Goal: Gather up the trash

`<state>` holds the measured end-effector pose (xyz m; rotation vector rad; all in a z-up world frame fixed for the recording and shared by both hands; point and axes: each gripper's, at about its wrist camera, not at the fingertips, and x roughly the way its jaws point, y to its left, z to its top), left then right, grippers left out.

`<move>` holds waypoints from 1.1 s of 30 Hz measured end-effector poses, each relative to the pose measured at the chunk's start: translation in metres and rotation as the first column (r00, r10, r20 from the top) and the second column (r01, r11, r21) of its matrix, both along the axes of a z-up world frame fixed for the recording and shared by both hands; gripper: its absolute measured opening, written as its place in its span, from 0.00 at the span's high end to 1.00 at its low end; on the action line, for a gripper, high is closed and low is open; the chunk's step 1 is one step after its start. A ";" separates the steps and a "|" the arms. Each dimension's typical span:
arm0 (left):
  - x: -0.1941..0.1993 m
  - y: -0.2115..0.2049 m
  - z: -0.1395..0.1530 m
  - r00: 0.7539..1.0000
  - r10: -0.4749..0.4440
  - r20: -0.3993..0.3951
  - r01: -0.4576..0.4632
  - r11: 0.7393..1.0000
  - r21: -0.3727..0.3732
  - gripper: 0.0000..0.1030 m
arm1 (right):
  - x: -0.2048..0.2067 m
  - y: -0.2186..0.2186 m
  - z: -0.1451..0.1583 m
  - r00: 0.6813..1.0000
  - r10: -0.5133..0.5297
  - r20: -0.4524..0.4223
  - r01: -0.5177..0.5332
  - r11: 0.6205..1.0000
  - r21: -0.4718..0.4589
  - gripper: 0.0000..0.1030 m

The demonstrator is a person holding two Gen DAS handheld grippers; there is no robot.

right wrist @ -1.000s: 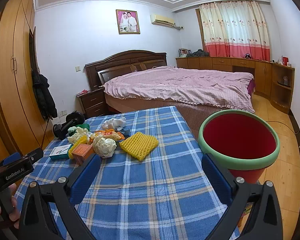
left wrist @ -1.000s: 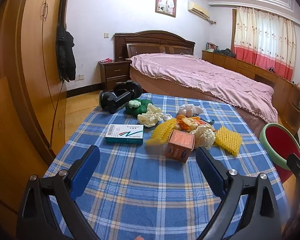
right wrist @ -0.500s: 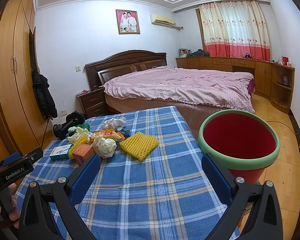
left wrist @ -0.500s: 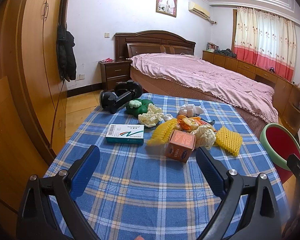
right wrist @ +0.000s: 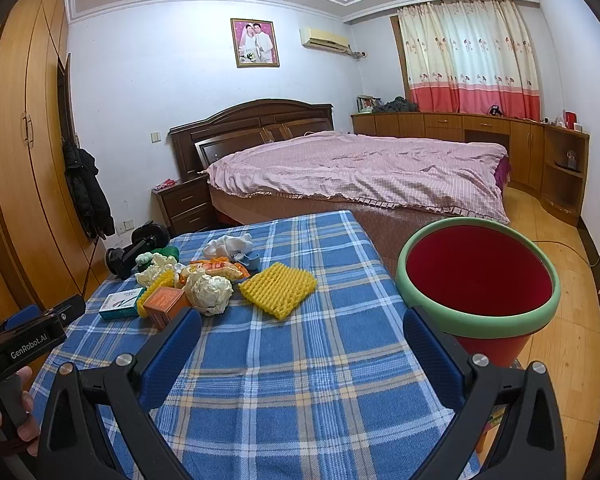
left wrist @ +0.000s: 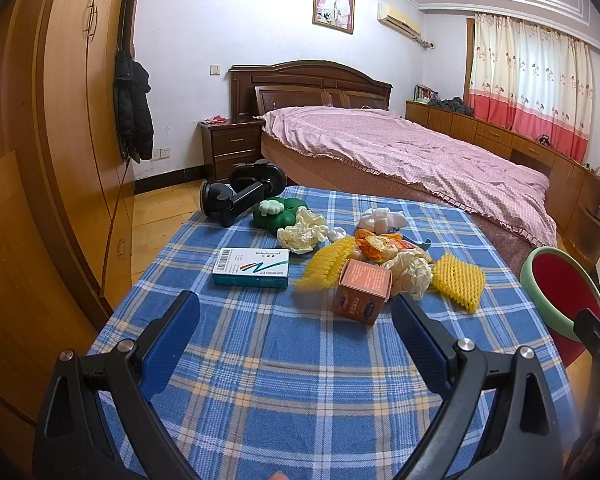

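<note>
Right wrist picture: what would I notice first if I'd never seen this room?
Probably the big red bin with a green rim, standing just off the right edge of the blue checked table. Next, the jumble of trash at the table's far left, where a yellow foam net lies beside a crumpled paper ball.

A table point(left wrist: 284, 368) in blue plaid cloth carries boxes point(left wrist: 252, 267), crumpled paper point(left wrist: 410, 272) and yellow foam point(left wrist: 458, 280) at 12 o'clock.

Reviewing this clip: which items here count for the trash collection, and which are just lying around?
For the job: yellow foam net sleeve, crumpled cream paper ball, orange snack wrapper, red bin with green rim.

Probably bystanders: black phone mount, green clover-shaped toy, white-teal capsule box.
</note>
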<state>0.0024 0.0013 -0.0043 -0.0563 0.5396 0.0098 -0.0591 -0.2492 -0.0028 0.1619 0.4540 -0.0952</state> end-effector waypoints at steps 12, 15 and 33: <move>0.000 0.000 0.000 1.000 -0.001 -0.002 0.001 1.000 0.000 0.07 | 0.000 0.000 0.000 1.000 0.000 -0.001 0.000 1.000 0.002 0.00; 0.000 0.001 0.000 1.000 0.001 -0.003 -0.001 1.000 0.002 0.07 | 0.000 -0.001 0.000 1.000 -0.001 -0.002 0.001 1.000 0.003 0.00; 0.006 0.011 0.001 1.000 0.004 -0.031 -0.005 1.000 -0.003 0.07 | 0.003 0.003 -0.007 1.000 0.009 -0.011 -0.008 1.000 0.012 0.00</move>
